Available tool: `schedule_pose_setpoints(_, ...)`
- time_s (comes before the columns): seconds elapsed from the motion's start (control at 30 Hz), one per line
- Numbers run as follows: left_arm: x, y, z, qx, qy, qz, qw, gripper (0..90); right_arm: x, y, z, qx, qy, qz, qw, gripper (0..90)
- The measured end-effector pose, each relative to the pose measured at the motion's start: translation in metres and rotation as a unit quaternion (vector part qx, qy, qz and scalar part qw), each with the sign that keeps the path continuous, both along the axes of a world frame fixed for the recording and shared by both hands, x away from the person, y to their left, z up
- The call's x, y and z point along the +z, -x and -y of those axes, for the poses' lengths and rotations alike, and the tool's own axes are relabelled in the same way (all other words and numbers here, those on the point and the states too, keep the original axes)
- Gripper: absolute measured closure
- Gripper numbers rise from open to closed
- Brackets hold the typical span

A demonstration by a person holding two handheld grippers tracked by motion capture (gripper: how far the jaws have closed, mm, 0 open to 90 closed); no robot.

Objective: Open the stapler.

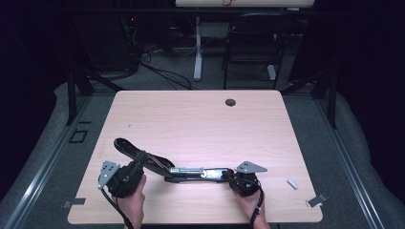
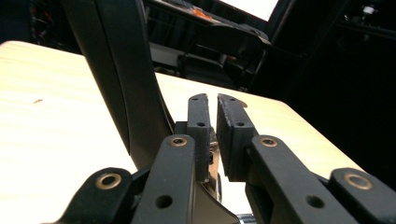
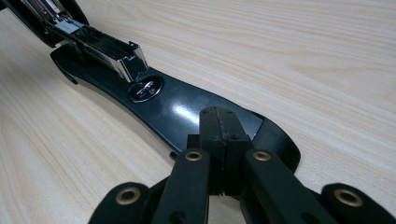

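High view: stapler [image 1: 191,171] opened out flat, near front edge of table [image 1: 200,119], between both grippers; left gripper [image 1: 136,167] at lid arm, right gripper [image 1: 234,177] at base end

Left gripper view: jaws nearly together, thin metal part pinched low between them; black lid arm [image 2: 121,79] rising just beside

Right gripper view: jaws pressed together over base [image 3: 187,112] tip; grip unclear. Magazine [image 3: 102,46] open above anvil [image 3: 145,88]

Likely stiff, fairly heavy, glossy so slippery; hinge floppy. Best held at both ends
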State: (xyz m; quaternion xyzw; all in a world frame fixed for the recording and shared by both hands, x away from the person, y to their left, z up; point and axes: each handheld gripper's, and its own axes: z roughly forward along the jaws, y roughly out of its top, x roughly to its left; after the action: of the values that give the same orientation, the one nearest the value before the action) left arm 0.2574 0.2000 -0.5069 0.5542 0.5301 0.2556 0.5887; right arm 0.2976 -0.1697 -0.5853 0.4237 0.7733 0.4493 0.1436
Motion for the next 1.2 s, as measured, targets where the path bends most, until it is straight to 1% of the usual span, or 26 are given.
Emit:
schedule_pose_setpoints(0.13,0.006,0.001,-0.001,-0.016,-0.013,-0.009,0.9997,79.7,0.000,-0.001,0.000,-0.001,-0.009,-0.005,0.9999,90.0)
schedule_pose_setpoints(0.2,0.009,0.003,0.000,-0.027,-0.019,-0.013,0.9994,76.2,0.000,-0.001,0.000,-0.001,-0.008,-0.005,1.0000,89.9)
schedule_pose_setpoints(0.23,0.009,0.003,0.000,-0.027,-0.019,-0.013,0.9994,73.9,0.000,-0.001,0.000,-0.002,-0.008,-0.006,0.9999,89.8)
schedule_pose_setpoints(0.3,0.015,0.008,-0.001,-0.043,-0.036,-0.022,0.9982,68.8,0.000,-0.003,0.001,0.000,-0.019,-0.016,0.9997,88.1)
schedule_pose_setpoints(0.37,0.020,0.011,-0.002,-0.048,-0.045,-0.028,0.9975,62.4,0.001,-0.006,0.005,0.005,-0.030,-0.035,0.9989,85.0)
schedule_pose_setpoints(0.4,0.023,0.012,-0.003,-0.051,-0.049,-0.036,0.9968,58.5,0.001,-0.009,0.007,0.003,-0.042,-0.047,0.9980,82.9)
schedule_pose_setpoints(0.43,0.025,0.013,-0.004,-0.054,-0.052,-0.040,0.9964,55.1,0.003,-0.012,0.009,-0.002,-0.045,-0.056,0.9974,81.0)
schedule_pose_setpoints(0.5,0.029,0.016,-0.006,-0.061,-0.063,-0.048,0.9950,50.6,0.008,-0.014,0.008,-0.012,-0.022,-0.059,0.9980,78.4)
schedule_pose_setpoints(0.57,0.030,0.018,-0.008,-0.065,-0.070,-0.056,0.9939,46.9,0.014,-0.018,0.006,-0.002,0.006,-0.064,0.9979,76.7)
schedule_pose_setpoints(0.63,0.032,0.020,-0.012,-0.063,-0.073,-0.070,0.9929,44.1,0.022,-0.020,0.005,0.004,0.033,-0.068,0.9971,70.8)
schedule_pose_setpoints(0.67,0.033,0.022,-0.015,-0.063,-0.069,-0.079,0.9925,41.2,0.025,-0.021,0.005,0.009,0.039,-0.074,0.9964,68.2)
schedule_pose_setpoints(0.73,0.036,0.028,-0.023,-0.053,-0.069,-0.092,0.9920,38.0,0.034,-0.024,0.006,0.015,0.056,-0.091,0.9942,64.5)
schedule_pose_setpoints(0.77,0.037,0.029,-0.027,-0.054,-0.069,-0.099,0.9913,35.6,0.037,-0.026,0.008,0.019,0.059,-0.096,0.9934,62.8)
schedule_pose_setpoints(0.8,0.038,0.030,-0.031,-0.051,-0.069,-0.112,0.9900,32.6,0.039,-0.028,0.009,0.019,0.060,-0.104,0.9926,60.9)
schedule_pose_setpoints(0.83,0.038,0.031,-0.036,-0.048,-0.066,-0.125,0.9889,29.7,0.042,-0.029,0.011,0.017,0.067,-0.112,0.9913,57.7)
schedule_pose_setpoints(0.87,0.036,0.031,-0.041,-0.044,-0.058,-0.138,0.9878,27.4,0.044,-0.031,0.012,0.021,0.078,-0.120,0.9895,56.1)
schedule_pose_setpoints(0.9,0.035,0.030,-0.045,-0.041,-0.049,-0.152,0.9863,23.3,0.046,-0.032,0.013,0.025,0.083,-0.126,0.9883,54.3)
schedule_pose_setpoints(0.93,0.033,0.031,-0.047,-0.039,-0.047,-0.162,0.9849,21.0,0.048,-0.033,0.015,0.023,0.089,-0.138,0.9862,51.4)
schedule_pose_setpoints(0.97,0.032,0.031,-0.047,-0.037,-0.050,-0.171,0.9833,19.7,0.050,-0.034,0.015,0.021,0.088,-0.149,0.9847,48.3)
schedule_pose_setpoints(1.0,0.031,0.032,-0.046,-0.042,-0.053,-0.180,0.9814,18.0,0.052,-0.036,0.014,0.026,0.090,-0.161,0.9826,45.0)
schedule_pose_setpoints(1.03,0.031,0.031,-0.046,-0.048,-0.060,-0.186,0.9795,17.2,0.055,-0.037,0.012,0.027,0.101,-0.170,0.9800,41.2)
schedule_pose_setpoints(1.07,0.032,0.031,-0.045,-0.048,-0.065,-0.189,0.9787,16.3,0.057,-0.037,0.010,0.031,0.111,-0.170,0.9787,38.8)
schedule_pose_setpoints(1.1,0.034,0.031,-0.046,-0.050,-0.069,-0.189,0.9783,16.0,0.061,-0.038,0.010,0.045,0.130,-0.170,0.9758,37.0)
schedule_pose_setpoints(1.13,0.036,0.030,-0.047,-0.052,-0.069,-0.192,0.9777,16.0,0.064,-0.037,0.010,0.047,0.140,-0.165,0.9751,36.0)
schedule_pose_setpoints(1.17,0.037,0.029,-0.048,-0.050,-0.065,-0.190,0.9783,15.8,0.067,-0.037,0.011,0.051,0.148,-0.166,0.9737,35.8)
schedule_pose_setpoints(1.2,0.038,0.028,-0.050,-0.050,-0.065,-0.193,0.9777,15.3,0.068,-0.036,0.012,0.053,0.143,-0.161,0.9751,35.9)
